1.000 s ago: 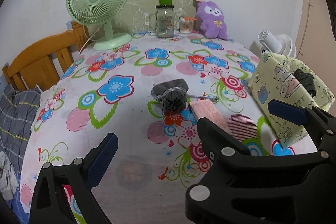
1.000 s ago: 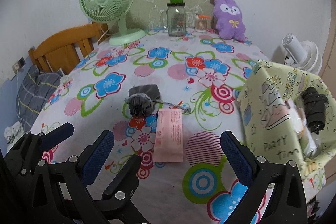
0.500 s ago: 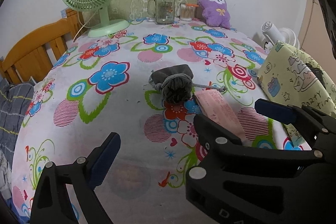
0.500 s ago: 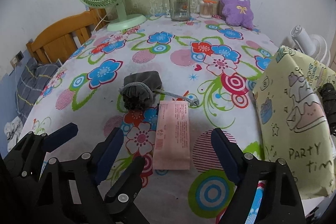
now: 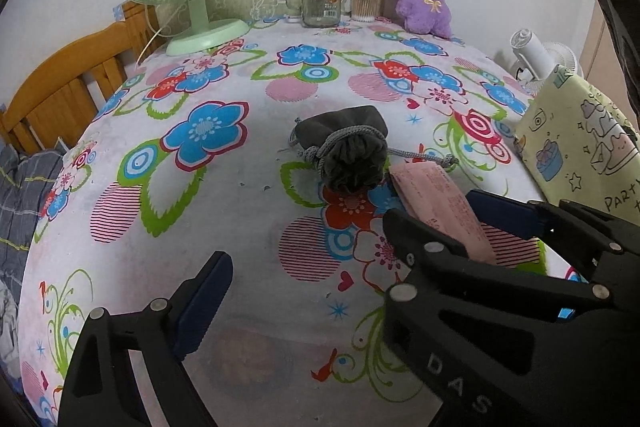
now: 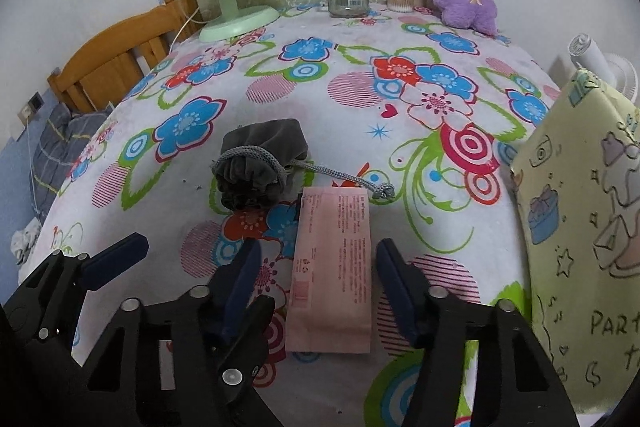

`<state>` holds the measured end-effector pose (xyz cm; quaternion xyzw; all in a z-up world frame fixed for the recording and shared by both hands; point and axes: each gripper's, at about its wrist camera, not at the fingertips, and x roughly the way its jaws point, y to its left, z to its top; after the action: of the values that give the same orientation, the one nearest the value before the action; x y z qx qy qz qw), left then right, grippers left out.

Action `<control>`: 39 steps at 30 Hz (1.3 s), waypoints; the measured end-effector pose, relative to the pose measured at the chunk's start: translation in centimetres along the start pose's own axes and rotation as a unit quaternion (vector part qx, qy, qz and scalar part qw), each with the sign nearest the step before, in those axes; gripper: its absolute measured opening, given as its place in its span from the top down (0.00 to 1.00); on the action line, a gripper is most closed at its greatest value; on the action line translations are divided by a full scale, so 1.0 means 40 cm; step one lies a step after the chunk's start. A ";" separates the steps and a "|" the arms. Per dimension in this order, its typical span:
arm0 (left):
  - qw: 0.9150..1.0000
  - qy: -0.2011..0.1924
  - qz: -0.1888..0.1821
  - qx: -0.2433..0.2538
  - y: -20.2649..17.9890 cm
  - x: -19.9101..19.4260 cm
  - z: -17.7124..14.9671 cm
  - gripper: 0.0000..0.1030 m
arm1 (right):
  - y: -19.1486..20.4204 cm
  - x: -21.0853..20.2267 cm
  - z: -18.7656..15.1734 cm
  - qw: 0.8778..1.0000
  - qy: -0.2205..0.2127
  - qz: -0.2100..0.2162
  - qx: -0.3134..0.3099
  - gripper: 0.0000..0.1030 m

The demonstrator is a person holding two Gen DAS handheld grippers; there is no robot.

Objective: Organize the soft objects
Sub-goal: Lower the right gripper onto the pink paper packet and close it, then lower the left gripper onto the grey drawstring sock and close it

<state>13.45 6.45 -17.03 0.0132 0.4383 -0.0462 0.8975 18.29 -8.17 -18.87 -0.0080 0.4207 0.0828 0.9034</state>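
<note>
Covering the table (image 6: 400,27), the flowered cloth carries your yellow bag (image 6: 580,227) at right, a gray pouch (image 6: 260,163) mid-table, and a pink packet (image 6: 332,267) just beside it. Your right gripper (image 6: 316,287) straddles the packet, jaws narrowed since earlier, not touching. Your left gripper (image 5: 340,247) gapes wide, empty, nearer the pouch than before.

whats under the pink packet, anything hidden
The pink packet lies flat on the flowered tablecloth; the print shows all round it. Its far corner sits beside the grey drawstring pouch, not over it. Whatever lies directly beneath the packet is covered.
</note>
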 end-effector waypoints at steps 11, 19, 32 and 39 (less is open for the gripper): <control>1.000 0.009 0.000 0.008 -0.014 0.007 0.006 0.10 | -0.006 0.009 0.008 1.000 0.000 -0.015 -0.023 0.60; 1.000 -0.008 0.002 0.012 -0.029 -0.008 0.039 0.10 | -0.034 -0.029 0.024 1.000 -0.014 -0.007 -0.004 0.60; 1.000 -0.022 -0.005 0.007 -0.047 0.005 0.123 0.12 | -0.079 -0.061 0.080 0.998 -0.038 -0.020 0.038 0.59; 1.000 -0.021 -0.005 0.014 -0.055 0.031 0.154 0.12 | -0.100 -0.042 0.110 0.998 -0.043 -0.021 0.048 0.59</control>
<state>18.85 3.80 -14.19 0.0227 0.4186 -0.0569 0.9061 21.19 -11.97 -14.99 0.0300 0.3850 0.0442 0.9214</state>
